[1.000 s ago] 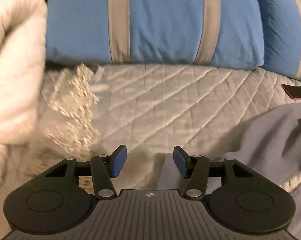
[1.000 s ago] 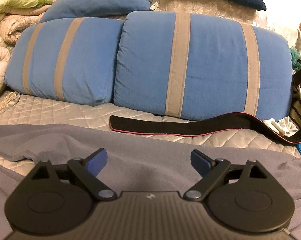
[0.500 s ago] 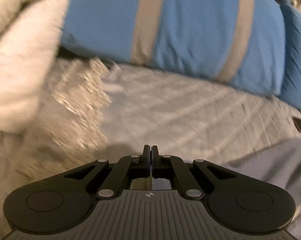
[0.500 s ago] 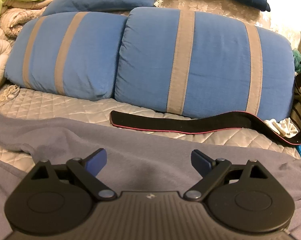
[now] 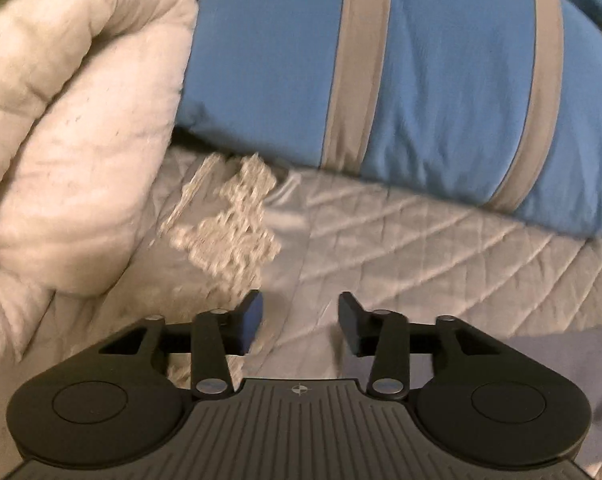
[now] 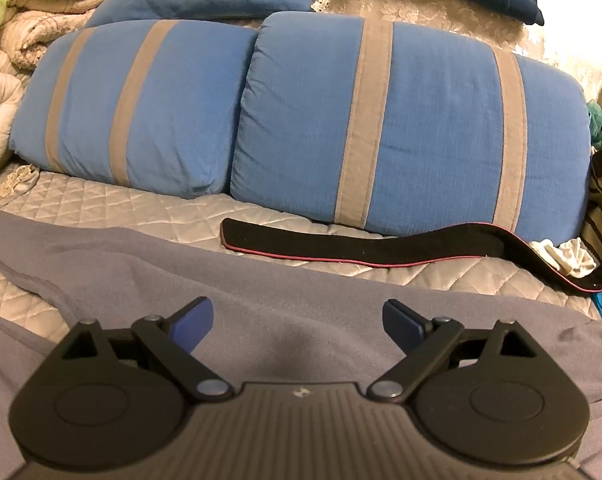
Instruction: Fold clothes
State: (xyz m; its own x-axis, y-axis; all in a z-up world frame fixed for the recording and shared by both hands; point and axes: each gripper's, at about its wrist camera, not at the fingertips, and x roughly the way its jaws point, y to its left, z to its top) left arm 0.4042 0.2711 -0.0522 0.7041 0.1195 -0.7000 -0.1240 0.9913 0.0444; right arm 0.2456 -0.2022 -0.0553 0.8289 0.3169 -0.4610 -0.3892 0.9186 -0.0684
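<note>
While both grippers' fingers spread empty, left gripper (image 5: 299,316) opening, right gripper (image 6: 297,320), one grey garment (image 6: 301,300), two striped pillows (image 6: 401,128).

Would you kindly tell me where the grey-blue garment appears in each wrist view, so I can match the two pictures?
Left wrist view: only a corner of the grey-blue garment shows, at the lower right edge.
Right wrist view: the garment spans the whole lower half, beneath the tool.
Shared landmark: the blue pillow with grey stripes, leaning at the back of the quilted bedspread.
</note>
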